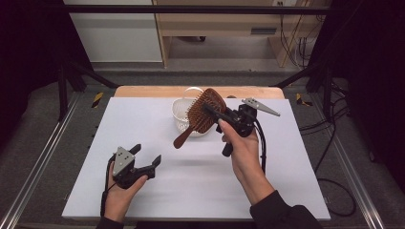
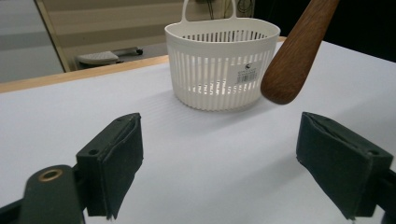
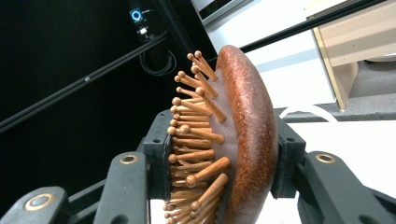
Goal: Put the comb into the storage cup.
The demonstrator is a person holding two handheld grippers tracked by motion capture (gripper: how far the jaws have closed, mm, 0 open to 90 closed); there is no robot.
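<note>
Currently the right gripper [image 1: 213, 113] is clamped on the head of one wooden hairbrush [image 1: 203, 114], held above one white slotted basket [image 1: 184, 110]. The left gripper [image 1: 147, 156] stands wide apart and empty over the worktop [image 1: 143, 124].

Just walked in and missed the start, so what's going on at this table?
A person is working with a gripper in each hand. The right gripper is clamped on the head of a wooden hairbrush and holds it in the air above a white basket on the table. The left gripper is open and holds nothing, low over the table nearer the person.
</note>
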